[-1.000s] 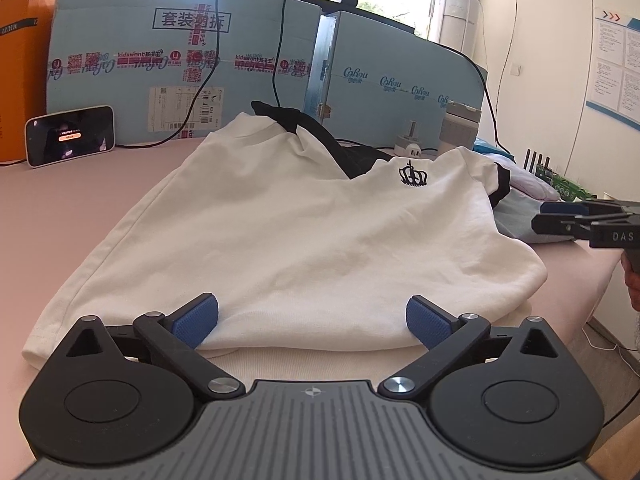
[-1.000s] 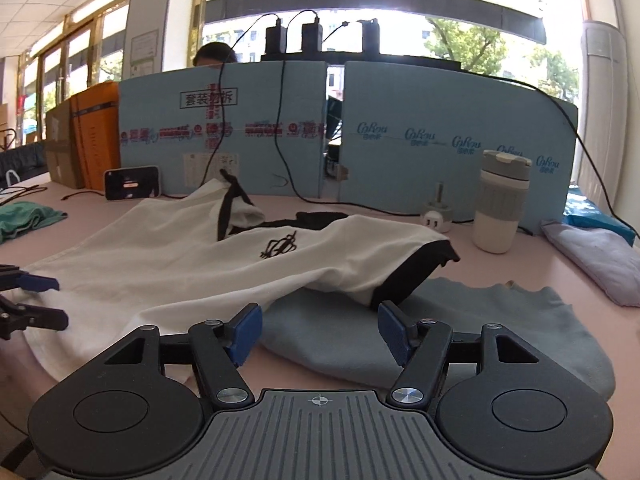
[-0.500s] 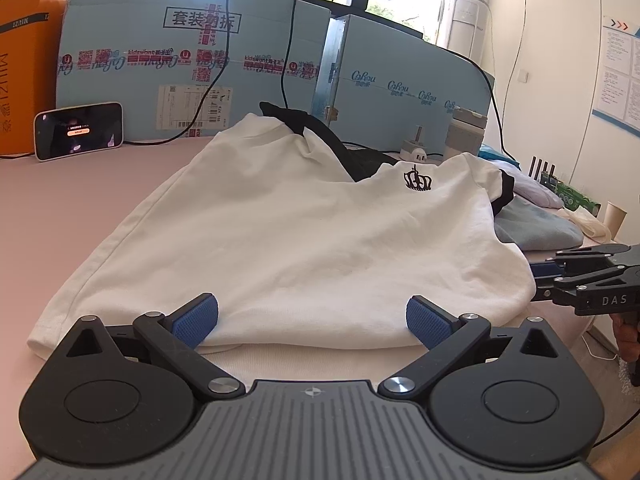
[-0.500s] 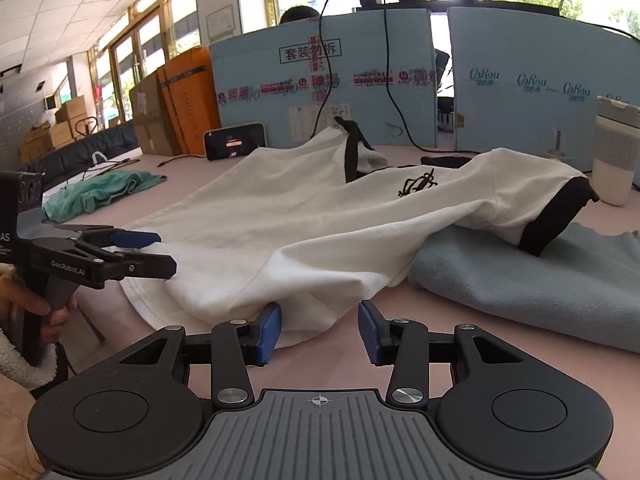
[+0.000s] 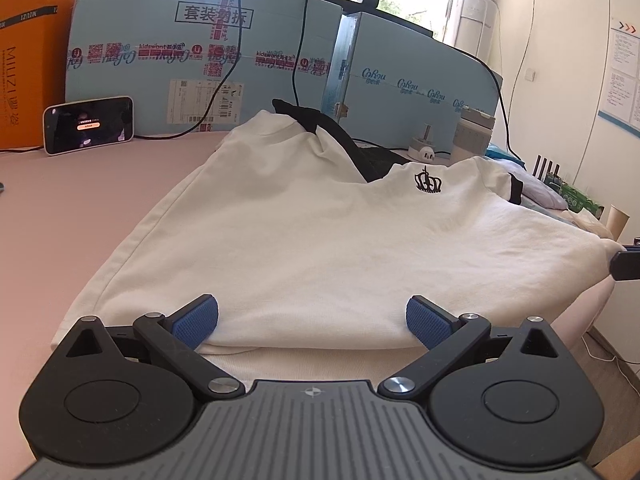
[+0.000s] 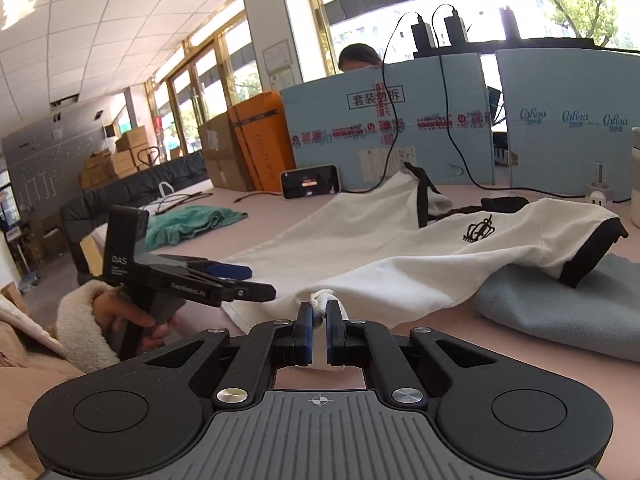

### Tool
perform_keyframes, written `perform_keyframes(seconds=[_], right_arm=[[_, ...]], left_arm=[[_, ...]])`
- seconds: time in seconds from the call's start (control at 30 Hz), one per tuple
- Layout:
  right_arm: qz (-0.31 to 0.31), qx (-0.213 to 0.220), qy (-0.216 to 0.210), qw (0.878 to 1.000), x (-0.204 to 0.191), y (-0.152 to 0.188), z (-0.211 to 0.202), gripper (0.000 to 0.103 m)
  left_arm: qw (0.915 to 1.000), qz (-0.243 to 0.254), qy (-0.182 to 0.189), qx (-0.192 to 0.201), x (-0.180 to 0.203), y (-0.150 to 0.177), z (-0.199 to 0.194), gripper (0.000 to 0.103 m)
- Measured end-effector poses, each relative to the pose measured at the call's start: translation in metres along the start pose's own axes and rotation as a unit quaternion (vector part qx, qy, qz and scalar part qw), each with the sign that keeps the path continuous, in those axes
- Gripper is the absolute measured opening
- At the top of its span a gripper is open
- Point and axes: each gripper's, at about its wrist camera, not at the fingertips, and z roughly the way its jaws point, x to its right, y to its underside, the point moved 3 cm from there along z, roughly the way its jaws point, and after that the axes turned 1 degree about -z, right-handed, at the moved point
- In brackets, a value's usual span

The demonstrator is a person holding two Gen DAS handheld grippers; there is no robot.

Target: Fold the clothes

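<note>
A white T-shirt [image 5: 320, 240] with black trim and a black crown print lies spread on the pink table [image 5: 80, 220]. My left gripper [image 5: 312, 312] is open at the shirt's near hem, its blue pads [image 5: 196, 320] wide apart and the folded edge lying between them. My right gripper [image 6: 319, 312] is closing on a bunched corner of the white T-shirt [image 6: 380, 256], and its pads press on the fabric. In the right wrist view the left gripper [image 6: 252, 280] shows from the side, held by a hand [image 6: 132, 316] in a fleecy sleeve.
A grey-blue cloth [image 6: 560, 308] lies under the shirt's right sleeve. A phone [image 5: 88, 124] leans on blue foam boards [image 5: 200, 60] at the back, beside an orange box [image 5: 24, 60]. A green garment [image 6: 188, 222] lies far left. A cup [image 5: 474, 140] stands back right.
The right gripper swung left to the shirt's near corner and its jaws closed from wide apart onto the fabric. The left gripper stayed open at the hem.
</note>
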Motion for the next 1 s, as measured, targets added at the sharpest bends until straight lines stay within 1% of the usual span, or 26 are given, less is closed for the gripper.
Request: perform_keyframes(seconds=[0.07,0.17,0.3,0.4,0.47,0.57,0.63,0.7,0.77,0.87,1.0], right_arm=[[0.004,0.004,-0.015,1.0,-0.003,-0.002,-0.006,0.006],[0.005,-0.001,-0.028,1.0,-0.006,0.0,-0.008,0.006],[-0.002,-0.017,-0.048,0.999,-0.012,0.008,-0.007,0.005],[-0.009,-0.032,-0.043,0.998,-0.013,0.016,-0.005,0.006],[-0.015,-0.043,-0.022,0.999,-0.012,0.021,-0.004,0.01],[-0.013,-0.044,0.003,0.999,-0.005,0.023,-0.003,0.011],[-0.01,-0.041,0.012,0.999,-0.001,0.023,-0.003,0.018],[-0.009,-0.039,0.026,0.999,0.002,0.022,0.0,0.036],[-0.004,-0.04,0.039,0.998,0.007,0.021,0.006,0.046],[0.017,-0.043,0.054,0.997,0.018,0.02,0.015,0.047],[0.072,-0.041,0.076,0.994,0.045,0.017,0.029,0.047]], left_arm=[[1.0,-0.002,-0.006,0.002,-0.002,-0.001,-0.003,0.101],[0.9999,-0.003,-0.016,0.004,-0.006,-0.002,-0.008,0.101],[0.9995,-0.009,-0.029,0.005,-0.013,-0.003,-0.011,0.101],[0.9994,-0.014,-0.032,0.004,-0.015,-0.002,-0.012,0.101],[0.9994,-0.015,-0.032,0.003,-0.015,-0.001,-0.012,0.101],[0.9993,-0.016,-0.034,0.0,-0.016,0.001,-0.013,0.101],[0.9991,-0.019,-0.038,-0.001,-0.017,0.003,-0.014,0.101],[0.9989,-0.023,-0.042,-0.002,-0.02,0.005,-0.016,0.101],[0.9985,-0.027,-0.047,-0.001,-0.023,0.006,-0.018,0.101],[0.9979,-0.035,-0.055,0.002,-0.028,0.007,-0.023,0.101],[0.9974,-0.039,-0.061,0.001,-0.031,0.008,-0.028,0.101]])
